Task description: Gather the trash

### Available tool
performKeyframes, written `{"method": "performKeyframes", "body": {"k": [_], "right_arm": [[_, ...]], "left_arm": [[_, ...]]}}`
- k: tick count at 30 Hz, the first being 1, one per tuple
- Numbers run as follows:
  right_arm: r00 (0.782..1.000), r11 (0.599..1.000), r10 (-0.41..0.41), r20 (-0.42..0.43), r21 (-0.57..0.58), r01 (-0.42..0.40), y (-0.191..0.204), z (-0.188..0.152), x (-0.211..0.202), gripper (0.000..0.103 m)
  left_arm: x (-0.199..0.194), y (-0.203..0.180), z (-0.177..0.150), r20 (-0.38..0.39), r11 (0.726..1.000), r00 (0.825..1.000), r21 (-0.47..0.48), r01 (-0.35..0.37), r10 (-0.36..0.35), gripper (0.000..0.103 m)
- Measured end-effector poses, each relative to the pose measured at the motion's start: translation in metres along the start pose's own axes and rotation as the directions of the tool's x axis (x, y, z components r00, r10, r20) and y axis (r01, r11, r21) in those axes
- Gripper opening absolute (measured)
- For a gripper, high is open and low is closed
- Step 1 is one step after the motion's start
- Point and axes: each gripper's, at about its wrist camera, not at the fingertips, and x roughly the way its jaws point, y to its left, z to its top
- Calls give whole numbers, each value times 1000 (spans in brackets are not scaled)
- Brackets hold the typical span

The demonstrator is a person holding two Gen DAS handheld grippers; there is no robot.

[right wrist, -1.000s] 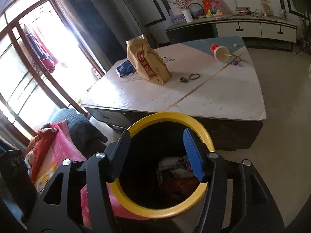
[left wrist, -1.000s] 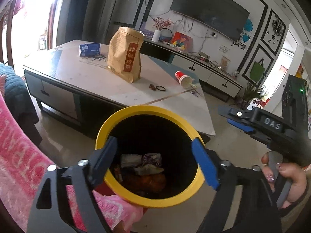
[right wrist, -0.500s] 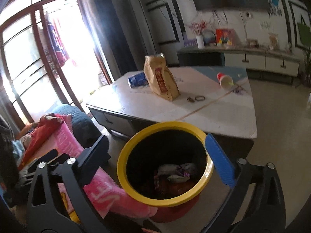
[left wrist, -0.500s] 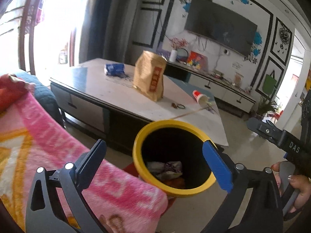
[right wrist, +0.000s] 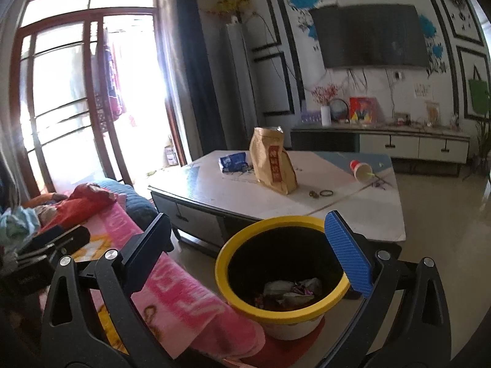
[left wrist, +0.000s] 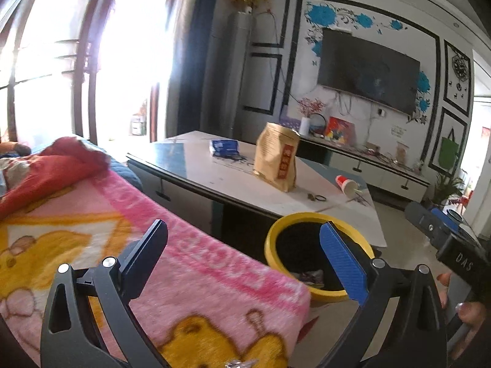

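Note:
A yellow-rimmed black trash bin [left wrist: 276, 230] [right wrist: 242, 303] stands on the floor by the coffee table, with crumpled wrappers [right wrist: 290, 289] inside. On the table lie a brown paper bag [left wrist: 276, 159] [right wrist: 271, 165], a blue packet [left wrist: 224, 147] [right wrist: 233, 162] and a tipped red paper cup [left wrist: 346, 184] [right wrist: 362, 170]. My left gripper [left wrist: 245, 257] is open and empty above the pink blanket, left of the bin. My right gripper [right wrist: 251, 245] is open and empty above the bin's near side.
A pink blanket [left wrist: 122, 245] [right wrist: 172, 300] covers the sofa at the left, with red cloth [left wrist: 55, 165] on it. A hair tie [right wrist: 326, 193] lies on the table [right wrist: 337, 214]. A TV cabinet [right wrist: 399, 144] stands along the far wall. Tiled floor lies at the right.
Both grippers have pulled back and up from the bin and opened wider. The left one has swung left over the blanket.

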Motion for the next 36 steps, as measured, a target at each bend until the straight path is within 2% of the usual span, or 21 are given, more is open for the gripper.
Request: {"method": "performKeyframes", "body": {"k": [12,36], "right_arm": [[999,995,38,23,-92,-36,31,-22,-12,92],[998,993,35,50,-118,-29,37,-24,-13,92]], "left_arm": [[-29,32,-14,5,997,998,-41,-62,63,97],[-35,30,-22,7,996,997,-40,-75,75,97]]}}
